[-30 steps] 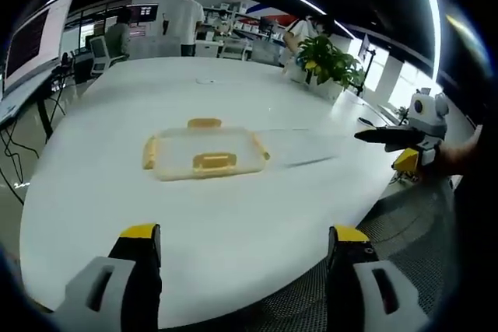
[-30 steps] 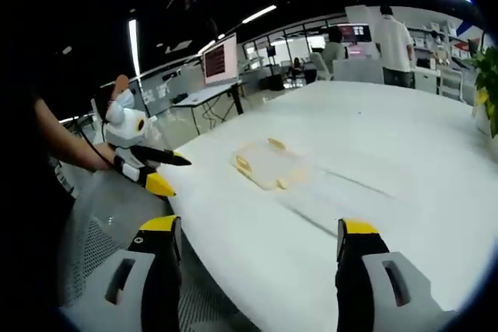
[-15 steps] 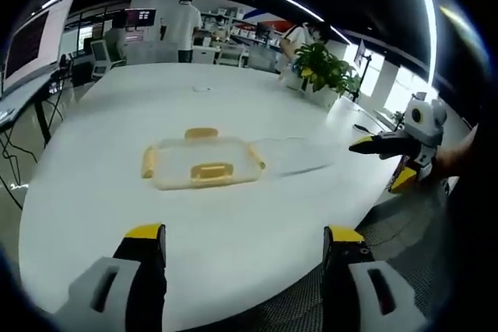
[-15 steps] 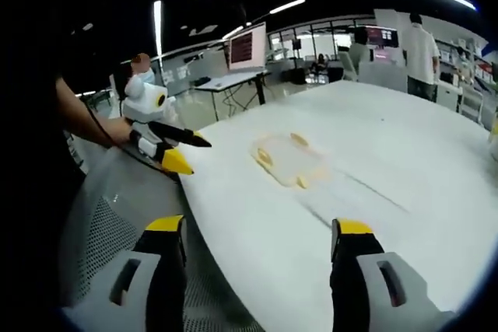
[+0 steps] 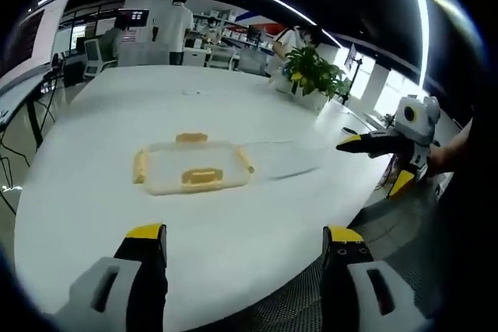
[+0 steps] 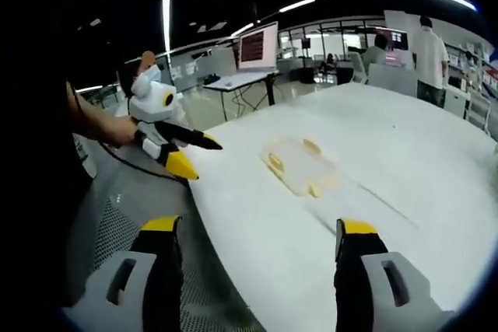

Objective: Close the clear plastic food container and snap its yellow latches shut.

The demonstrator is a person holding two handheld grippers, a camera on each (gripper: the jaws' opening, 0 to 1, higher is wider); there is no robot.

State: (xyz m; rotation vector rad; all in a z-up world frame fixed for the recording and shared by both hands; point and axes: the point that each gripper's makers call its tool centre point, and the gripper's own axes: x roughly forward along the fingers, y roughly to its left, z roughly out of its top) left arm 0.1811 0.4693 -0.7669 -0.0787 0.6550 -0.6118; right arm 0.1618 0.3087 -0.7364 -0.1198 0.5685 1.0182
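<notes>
Step in hand looks like the approach: nothing gripped, nothing touching the clear rectangular plastic food container (image 5: 191, 169) yet. Using it as the landmark.

- Container sits flat on the big white oval table (image 5: 233, 231), well in from the near edge. Yellow latches (image 5: 202, 176) show on its sides: one on the near long side, one on the far long side, one at each short end. They look splayed outward, so I judge them not snapped.
- A clear flat sheet (image 5: 282, 157), probably the lid, lies on the table just beside the container's right end in the left gripper view. Too transparent to be sure.
- Left gripper (image 5: 243, 270): jaws apart, empty, back from the container over the table's near edge.
- Right gripper (image 6: 261, 270): jaws apart, empty, well apart from the container, off the table edge. Seen from the left gripper view it hangs to the right of the container, past the sheet.
- Potted green plant (image 5: 313, 75) stands far behind the container, toward the table's right rim.

Next move, my read: bring the right gripper in to the sheet, lift and seat it squarely on the container, left gripper steadying the base. Only then press the latches one by one. Thin clear lid lying flat will likely be awkward to pick up.
</notes>
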